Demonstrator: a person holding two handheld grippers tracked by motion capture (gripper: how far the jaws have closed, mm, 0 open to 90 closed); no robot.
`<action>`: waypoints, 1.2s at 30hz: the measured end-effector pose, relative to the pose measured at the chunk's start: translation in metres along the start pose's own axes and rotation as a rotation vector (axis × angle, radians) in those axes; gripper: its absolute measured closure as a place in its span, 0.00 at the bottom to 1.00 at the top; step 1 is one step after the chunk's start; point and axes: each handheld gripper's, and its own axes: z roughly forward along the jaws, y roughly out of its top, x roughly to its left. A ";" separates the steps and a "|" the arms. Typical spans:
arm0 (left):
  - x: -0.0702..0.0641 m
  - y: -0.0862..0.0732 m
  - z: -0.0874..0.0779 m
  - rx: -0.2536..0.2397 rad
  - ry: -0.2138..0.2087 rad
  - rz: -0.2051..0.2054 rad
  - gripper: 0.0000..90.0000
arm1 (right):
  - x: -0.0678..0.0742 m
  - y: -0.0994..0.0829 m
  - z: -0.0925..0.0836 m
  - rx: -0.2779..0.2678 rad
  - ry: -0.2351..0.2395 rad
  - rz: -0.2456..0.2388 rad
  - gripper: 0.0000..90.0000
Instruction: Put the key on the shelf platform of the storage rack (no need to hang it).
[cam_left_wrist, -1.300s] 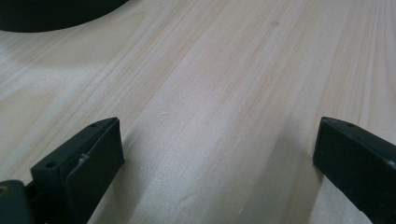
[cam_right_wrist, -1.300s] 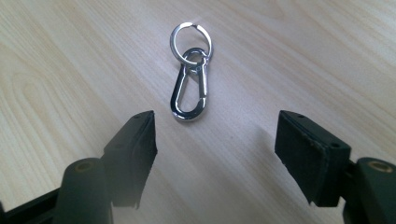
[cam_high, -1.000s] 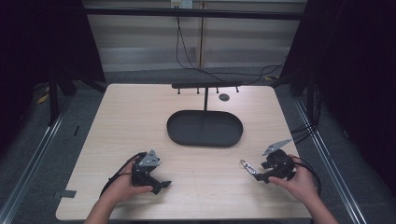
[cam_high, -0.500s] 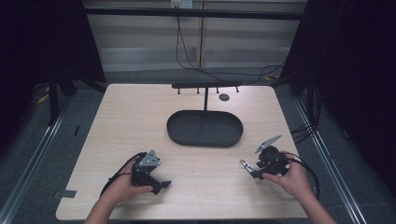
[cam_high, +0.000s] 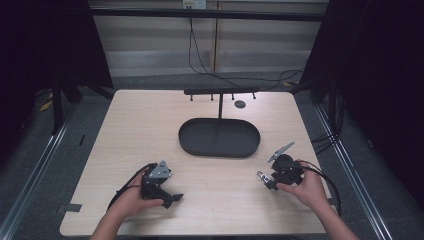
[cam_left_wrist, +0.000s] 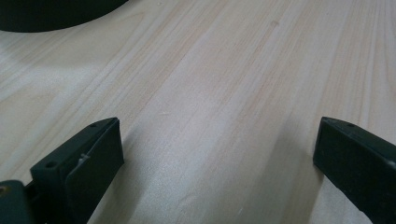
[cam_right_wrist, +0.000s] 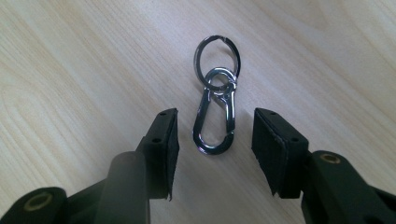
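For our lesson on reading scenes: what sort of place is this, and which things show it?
Probably a lab recording station: a bare wooden table walled by black curtains, a black hook stand on it, and cables trailing behind.

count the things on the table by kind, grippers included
hand-held gripper: 2, left and right
metal carabiner clip with key ring: 1
black oval tray stand: 1
small dark round disc: 1
total: 5
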 end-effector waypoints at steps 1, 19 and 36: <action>0.000 0.000 0.000 0.000 0.000 0.000 0.01 | 0.001 0.001 0.001 0.010 0.001 0.005 0.57; 0.000 0.000 0.000 0.000 0.000 0.000 0.01 | 0.004 0.009 0.007 0.054 -0.013 -0.023 0.75; 0.000 0.000 0.000 0.000 0.000 0.000 0.01 | -0.001 0.008 0.000 0.027 0.006 0.017 0.76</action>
